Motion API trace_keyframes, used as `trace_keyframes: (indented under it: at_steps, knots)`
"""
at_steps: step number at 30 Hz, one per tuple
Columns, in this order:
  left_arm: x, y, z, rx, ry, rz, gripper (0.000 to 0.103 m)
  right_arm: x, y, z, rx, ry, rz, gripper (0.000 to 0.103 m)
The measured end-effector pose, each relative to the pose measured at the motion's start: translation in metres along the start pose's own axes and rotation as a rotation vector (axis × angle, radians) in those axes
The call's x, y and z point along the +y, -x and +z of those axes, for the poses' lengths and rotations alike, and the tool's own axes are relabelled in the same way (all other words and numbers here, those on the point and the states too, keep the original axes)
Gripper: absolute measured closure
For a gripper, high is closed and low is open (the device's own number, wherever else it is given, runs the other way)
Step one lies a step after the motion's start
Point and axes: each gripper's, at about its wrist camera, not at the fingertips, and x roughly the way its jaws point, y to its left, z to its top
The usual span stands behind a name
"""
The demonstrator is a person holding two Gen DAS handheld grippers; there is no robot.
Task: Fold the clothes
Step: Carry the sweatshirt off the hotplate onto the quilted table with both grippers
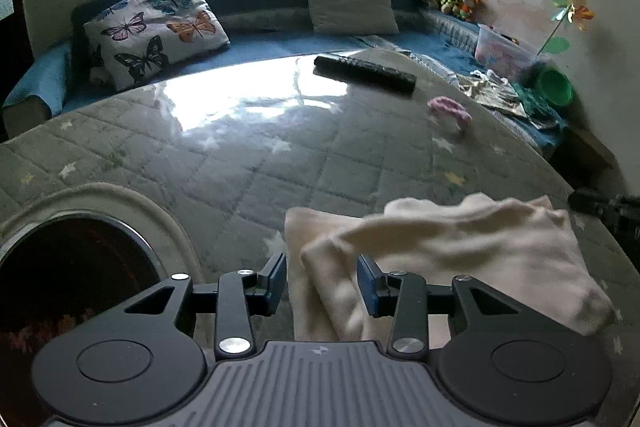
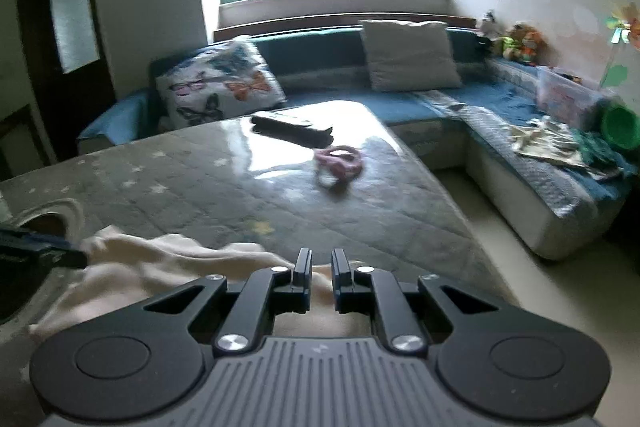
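Note:
A cream garment [image 1: 460, 251] lies rumpled at the near edge of the quilt-patterned table [image 1: 240, 167]. My left gripper [image 1: 322, 281] is open wide, and a fold of the garment runs between its blue pads without being pinched. In the right wrist view the garment [image 2: 168, 263] spreads to the left under my right gripper [image 2: 321, 267]. That gripper's fingers stand close together with cream cloth in the narrow gap. The right gripper [image 1: 600, 211] shows as a dark shape at the garment's far right corner. The left gripper [image 2: 44, 251] touches the cloth's left end.
A black remote [image 1: 364, 73] and a pink hair tie [image 1: 448, 109] lie on the far part of the table. A round dark opening with a pale rim [image 1: 72, 267] sits at the near left. A blue sofa [image 2: 500, 147] with cushions wraps around the back and right.

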Motion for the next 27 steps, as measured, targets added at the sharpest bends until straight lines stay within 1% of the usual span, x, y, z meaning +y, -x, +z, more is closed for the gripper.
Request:
trace_keyframes:
  at_steps: [4,8,14,19,24,27]
  knots:
    - [-0.002,-0.006,0.007,-0.011,-0.001,-0.007,0.063,0.012,-0.006,0.002,0.007,0.020,0.034,0.093]
    - [-0.007,-0.014,0.011,-0.009,-0.023,-0.022,0.064,0.022,-0.014,0.004,0.016,0.038,0.064,0.093]
    - [-0.018,-0.034,0.015,-0.005,-0.065,-0.040,0.065,0.028,-0.033,0.005,0.045,0.035,0.068,0.093]
    - [-0.022,-0.051,0.016,0.019,-0.077,-0.030,0.065,0.028,-0.039,0.004,0.051,0.044,0.063,0.093]
    - [-0.020,-0.047,0.016,0.010,-0.071,-0.035,0.065,0.032,-0.030,0.006,0.038,0.061,0.069,0.092]
    - [-0.023,-0.039,0.016,-0.011,-0.079,-0.048,0.065,0.042,-0.023,0.005,0.031,0.083,0.106,0.092]
